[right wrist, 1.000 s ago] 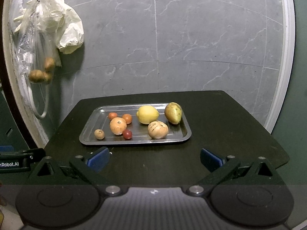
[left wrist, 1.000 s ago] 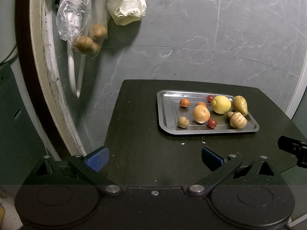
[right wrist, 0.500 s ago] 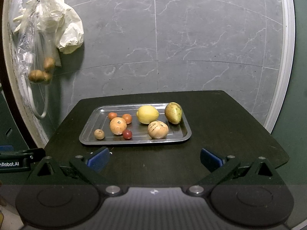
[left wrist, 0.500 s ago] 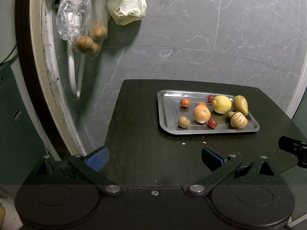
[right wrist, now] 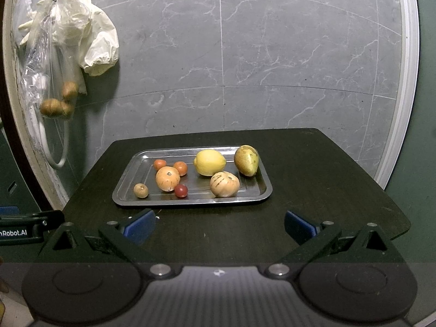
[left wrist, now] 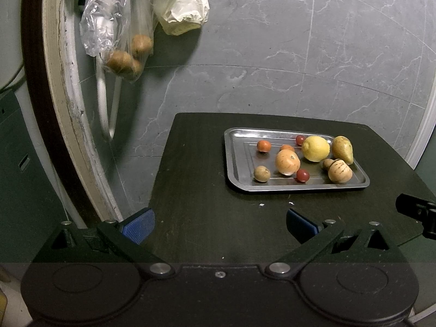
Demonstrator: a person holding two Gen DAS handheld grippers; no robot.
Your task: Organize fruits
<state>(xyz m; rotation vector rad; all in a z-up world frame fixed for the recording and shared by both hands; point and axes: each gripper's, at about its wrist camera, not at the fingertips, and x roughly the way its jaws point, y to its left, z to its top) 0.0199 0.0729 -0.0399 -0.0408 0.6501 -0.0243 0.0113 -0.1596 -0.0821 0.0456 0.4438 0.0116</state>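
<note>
Here, both tools spread w/ nothing between, tray (right wrist: 261,193) fruit unobstructed, bag (right wrist: 41,76) contents unclear.

- Bare dark surface (right wrist: 313,190) lies between the jaws and the tray (right wrist: 130,173).
- Fruit crowds the tray.
- Wall-hung bags (right wrist: 68,41) hang left.

Both wrist views look forward over the table's (left wrist: 207,218) near edge; left sits further left; both share the tray (right wrist: 130,175).
</note>
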